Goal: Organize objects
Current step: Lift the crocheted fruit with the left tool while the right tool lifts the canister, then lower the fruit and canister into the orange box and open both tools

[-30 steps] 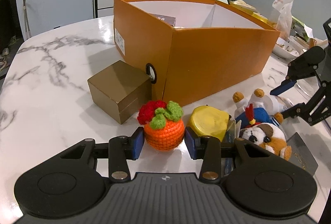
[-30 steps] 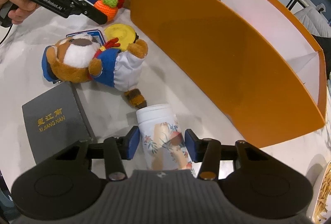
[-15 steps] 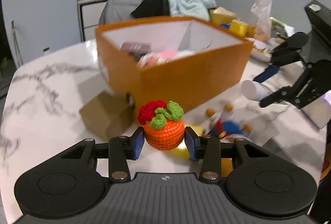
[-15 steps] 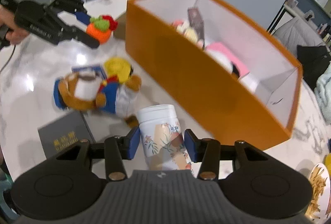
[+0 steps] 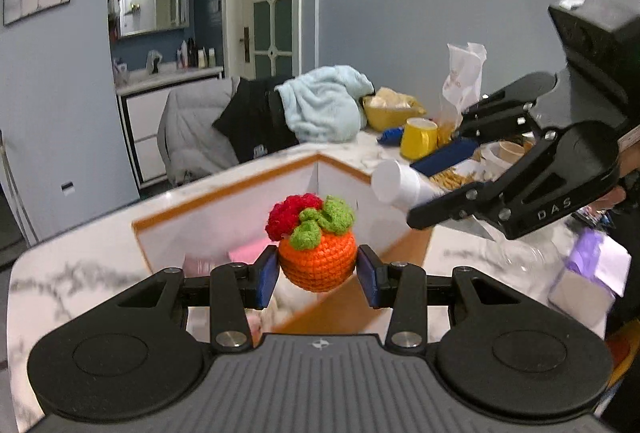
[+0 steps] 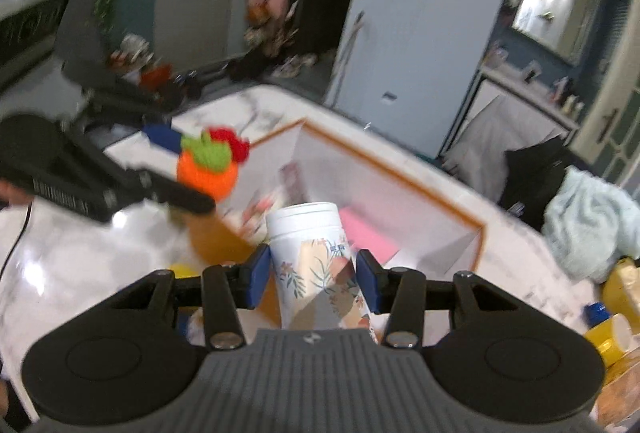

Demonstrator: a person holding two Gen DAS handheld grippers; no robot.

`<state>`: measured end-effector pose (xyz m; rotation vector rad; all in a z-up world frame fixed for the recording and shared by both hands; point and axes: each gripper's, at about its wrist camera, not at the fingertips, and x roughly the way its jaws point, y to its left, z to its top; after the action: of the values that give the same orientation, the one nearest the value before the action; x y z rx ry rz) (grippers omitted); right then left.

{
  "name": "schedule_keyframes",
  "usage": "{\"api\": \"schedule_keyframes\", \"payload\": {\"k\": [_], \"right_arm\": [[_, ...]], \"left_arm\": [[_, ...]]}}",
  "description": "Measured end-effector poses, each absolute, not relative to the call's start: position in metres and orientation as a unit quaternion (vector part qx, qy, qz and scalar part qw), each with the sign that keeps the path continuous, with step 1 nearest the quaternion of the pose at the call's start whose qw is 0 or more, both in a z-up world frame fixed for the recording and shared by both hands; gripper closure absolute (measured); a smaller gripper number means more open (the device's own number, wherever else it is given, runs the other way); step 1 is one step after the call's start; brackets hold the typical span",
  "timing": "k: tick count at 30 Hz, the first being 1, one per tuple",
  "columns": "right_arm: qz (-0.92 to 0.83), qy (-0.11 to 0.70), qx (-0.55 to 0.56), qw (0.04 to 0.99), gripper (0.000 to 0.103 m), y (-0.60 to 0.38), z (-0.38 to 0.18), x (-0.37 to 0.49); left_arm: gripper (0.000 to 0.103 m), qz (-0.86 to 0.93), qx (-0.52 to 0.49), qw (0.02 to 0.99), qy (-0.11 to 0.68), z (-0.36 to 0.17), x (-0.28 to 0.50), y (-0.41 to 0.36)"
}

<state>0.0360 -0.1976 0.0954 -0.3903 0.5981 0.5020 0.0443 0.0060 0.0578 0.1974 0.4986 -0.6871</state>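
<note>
Above the orange box (image 5: 224, 193), left gripper (image 5: 317, 269) jaws clamp the crocheted fruit (image 5: 316, 253); right gripper (image 6: 313, 279) jaws clamp the floral canister (image 6: 316, 257).

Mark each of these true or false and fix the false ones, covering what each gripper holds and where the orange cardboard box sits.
1. The left gripper is shut on a crocheted orange fruit with green leaves and a red tuft. True.
2. The right gripper is empty. False: it is shut on a white cylindrical canister with a floral print.
3. The orange cardboard box with a white inside already holds something pink. True.
4. The crocheted fruit rests on the marble table. False: it is held in the air in front of the box.
5. The canister's lid is off. False: its white top is closed.
</note>
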Motion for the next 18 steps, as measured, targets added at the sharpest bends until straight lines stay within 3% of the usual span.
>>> {"api": "schedule_keyframes", "payload": {"k": [9, 18], "right_arm": [[0.187, 0.266, -0.161, 0.932, 0.055, -0.203, 0.125, 0.087], [0.159, 0.289, -0.147, 0.933, 0.055, -0.188, 0.11, 0.152]], "left_arm": [[0.054, -0.318, 0.098, 0.913, 0.238, 0.055, 0.088, -0.033], [0.054, -0.311, 0.127, 0.904, 0.264, 0.031, 0.123, -0.07]]}}
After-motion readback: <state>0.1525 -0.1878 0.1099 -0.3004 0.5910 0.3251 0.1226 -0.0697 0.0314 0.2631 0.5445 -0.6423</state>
